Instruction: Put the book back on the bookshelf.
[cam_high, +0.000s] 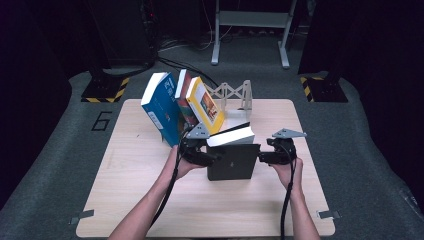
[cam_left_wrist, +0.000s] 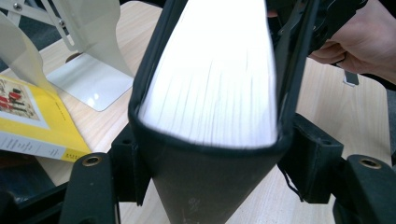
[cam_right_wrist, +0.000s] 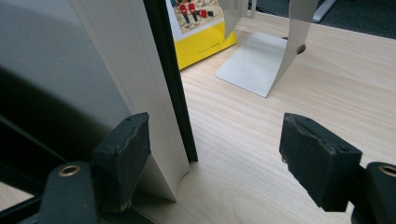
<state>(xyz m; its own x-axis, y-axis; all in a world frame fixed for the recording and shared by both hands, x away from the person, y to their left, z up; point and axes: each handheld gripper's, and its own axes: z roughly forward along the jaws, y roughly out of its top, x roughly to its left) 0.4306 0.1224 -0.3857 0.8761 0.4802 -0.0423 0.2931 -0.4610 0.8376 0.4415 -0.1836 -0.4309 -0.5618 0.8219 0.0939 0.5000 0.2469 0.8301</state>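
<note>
A thick black book stands on the wooden table with its white page block up. My left gripper holds its left end. In the left gripper view the book sits between the jaws of my left gripper, with both pads pressed on the covers. My right gripper is at the book's right end. In the right gripper view it stands open: the left pad lies by the book's page edge, and the right pad hangs free over bare table.
Behind the black book, a blue book, a red book and a yellow book lean together to the left. A white metal bookend rack stands to their right. Grey floor surrounds the table.
</note>
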